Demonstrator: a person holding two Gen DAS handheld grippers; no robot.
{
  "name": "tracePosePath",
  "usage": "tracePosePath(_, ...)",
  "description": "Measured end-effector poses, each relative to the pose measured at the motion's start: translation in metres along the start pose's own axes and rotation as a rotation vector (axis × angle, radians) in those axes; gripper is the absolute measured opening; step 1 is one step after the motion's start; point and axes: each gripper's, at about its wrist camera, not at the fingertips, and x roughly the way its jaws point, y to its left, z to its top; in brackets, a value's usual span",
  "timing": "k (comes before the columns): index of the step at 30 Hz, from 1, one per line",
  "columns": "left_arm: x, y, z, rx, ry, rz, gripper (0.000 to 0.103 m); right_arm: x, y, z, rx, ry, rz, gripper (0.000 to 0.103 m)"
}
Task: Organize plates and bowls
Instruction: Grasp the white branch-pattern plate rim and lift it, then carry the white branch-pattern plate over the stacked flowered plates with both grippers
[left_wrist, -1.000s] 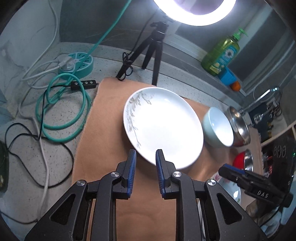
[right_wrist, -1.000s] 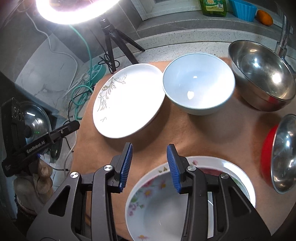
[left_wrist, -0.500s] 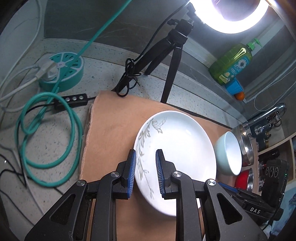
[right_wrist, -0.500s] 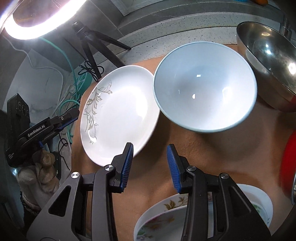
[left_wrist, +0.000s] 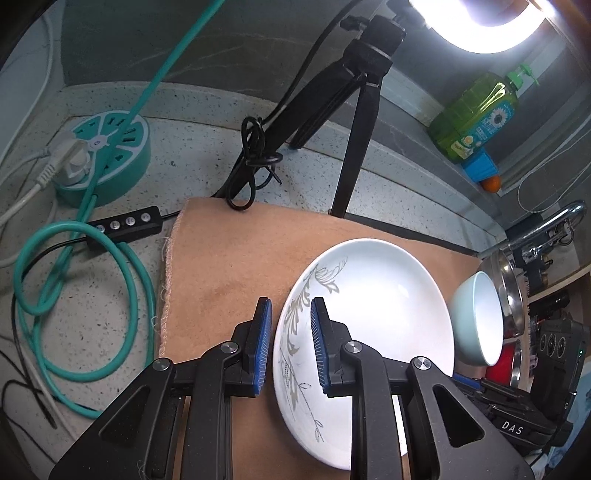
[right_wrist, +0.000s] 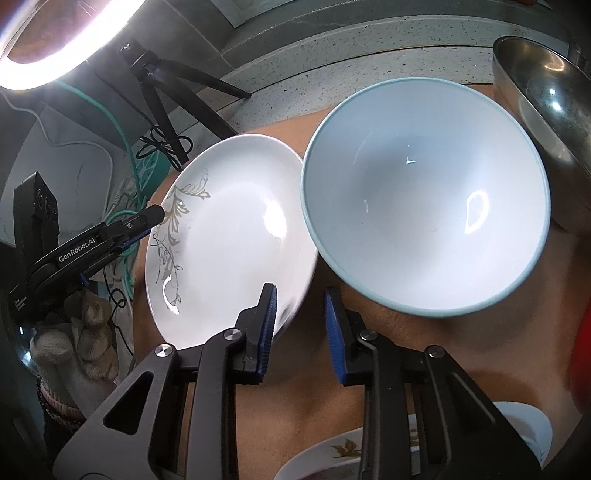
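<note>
A white plate with a grey leaf pattern (left_wrist: 373, 314) lies on the tan mat (left_wrist: 229, 266); it also shows in the right wrist view (right_wrist: 236, 236). My left gripper (left_wrist: 291, 325) is open, its jaws straddling the plate's left rim without closing on it. A pale blue bowl (right_wrist: 424, 206) stands right of the plate, touching its rim, seen also in the left wrist view (left_wrist: 480, 321). My right gripper (right_wrist: 301, 306) is open and empty, over the plate's near right rim beside the bowl. A flowered bowl (right_wrist: 347, 454) lies below it.
A steel bowl (right_wrist: 546, 110) stands right of the blue bowl, a red one (right_wrist: 581, 354) at the right edge. A ring-light tripod (left_wrist: 347, 110), teal power hub (left_wrist: 107, 155), cables (left_wrist: 85, 295) and soap bottle (left_wrist: 476, 118) lie beyond the mat.
Both grippers moved forward and lower. The left one now straddles the plate's left rim; the right one left the flowered bowl and reached the gap between plate and blue bowl.
</note>
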Motion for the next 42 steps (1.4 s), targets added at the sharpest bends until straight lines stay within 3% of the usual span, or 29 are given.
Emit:
tracePosePath(8,0.015,0.001,0.004,0.004,0.021,0.0,0.013,0.002,0.002,0.004,-0.005,-0.001,-0.008,0.012)
tracePosePath(19,0.008,0.004,-0.002,-0.028,0.014,-0.015,0.012,0.002,0.004,0.004,-0.042,0.014,-0.028,0.012)
tracePosePath(32,-0.04,0.006,-0.042,-0.061,-0.041,0.013,0.012,-0.017,0.019,-0.021,-0.106,0.031,0.013,0.012)
tracePosePath(42,-0.08,-0.018,-0.07,-0.073,-0.1,0.016,0.012,-0.055,0.021,-0.039,-0.157,0.011,0.045,0.012)
